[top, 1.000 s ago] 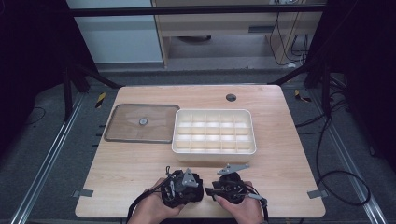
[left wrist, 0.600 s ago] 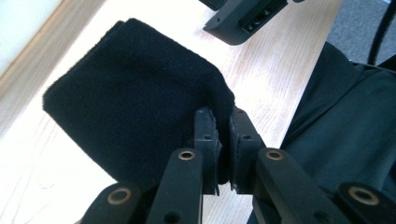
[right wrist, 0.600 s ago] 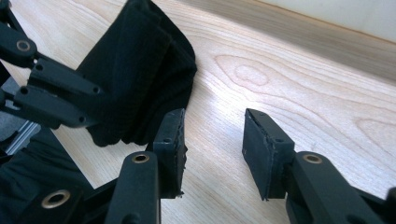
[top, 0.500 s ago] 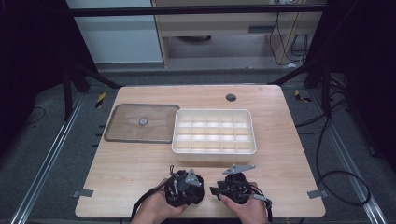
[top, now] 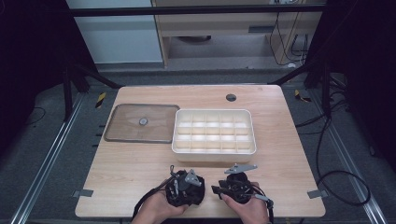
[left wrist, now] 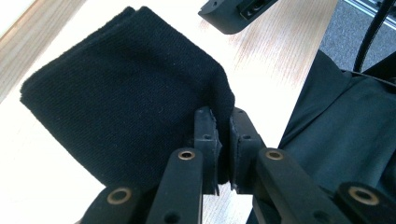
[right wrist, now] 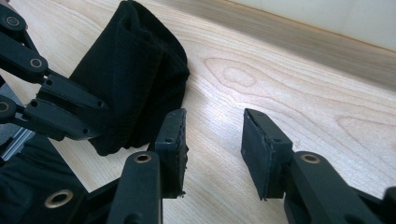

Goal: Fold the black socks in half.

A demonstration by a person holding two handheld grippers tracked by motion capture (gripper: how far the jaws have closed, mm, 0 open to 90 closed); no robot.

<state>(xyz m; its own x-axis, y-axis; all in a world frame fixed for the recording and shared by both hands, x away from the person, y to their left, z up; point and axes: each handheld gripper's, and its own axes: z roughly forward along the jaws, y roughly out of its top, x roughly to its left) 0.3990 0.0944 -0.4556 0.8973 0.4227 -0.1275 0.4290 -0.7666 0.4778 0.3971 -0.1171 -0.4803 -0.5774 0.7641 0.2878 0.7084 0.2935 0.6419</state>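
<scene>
The folded black cloth [left wrist: 126,93] lay at the near edge of the wooden table [top: 140,163], between the two hands and well apart from the compartmented tray [top: 214,132] and the flat lid [top: 140,122] farther off. The left gripper [left wrist: 223,135] was clenched on one corner of the cloth, its pads [left wrist: 205,133] pinching several layers together. The right gripper [right wrist: 212,149] stood released just beside the cloth's free edge, with bare table between its jaws and nothing held. The cloth appeared to be a soft knit: light, limp, non-fragile, and not slippery against the rubber pads. It was judged unable to hold its shape when lifted; a grip on one corner would likely let the unsupported layers droop and unfold. The recommended hold was across the whole thickness of the folded edge, so that all layers were captured at once, with the second gripper placed on the opposite edge or corner to keep the stack flat. A shallow pinch on the top layer alone risked peeling the fold open.
</scene>
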